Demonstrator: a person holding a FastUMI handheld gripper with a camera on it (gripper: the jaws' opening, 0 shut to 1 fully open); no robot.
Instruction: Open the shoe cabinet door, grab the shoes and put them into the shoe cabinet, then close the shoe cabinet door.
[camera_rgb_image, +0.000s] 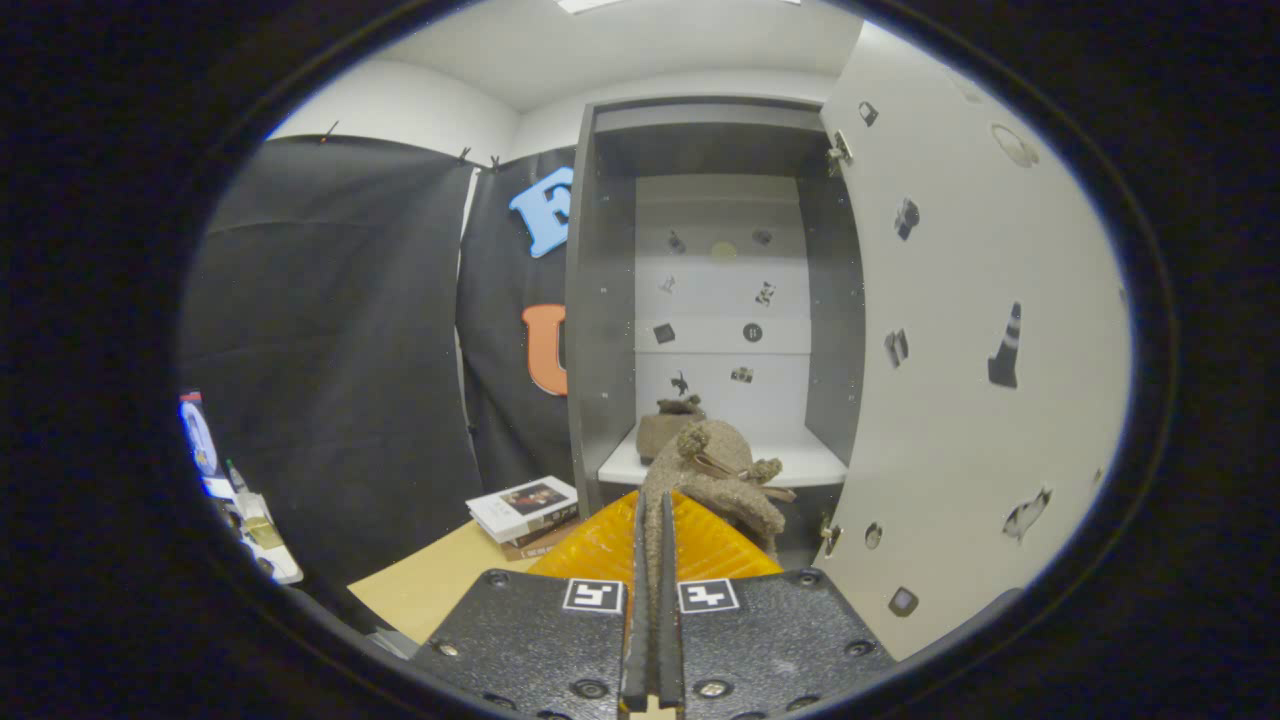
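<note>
cabinet (600, 300) ahead, open; door (960, 400) swung out to its R | shoe (668, 425) on shelf (810, 465) inside, toward L | 2nd shoe (722, 475) pinched betw. closed gripper (652, 515) fingers, just before shelf edge | books (525, 510) stacked on table (430, 585), L of cabinet base

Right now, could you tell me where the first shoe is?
It sits on the cabinet shelf, beyond the second shoe clamped in the gripper.

Staged recording booth, not a home: black cloth wall (330, 330) clipped up, sticker-dotted shoe cabinet (720, 300), books (525, 510) on a desk (430, 585).
</note>
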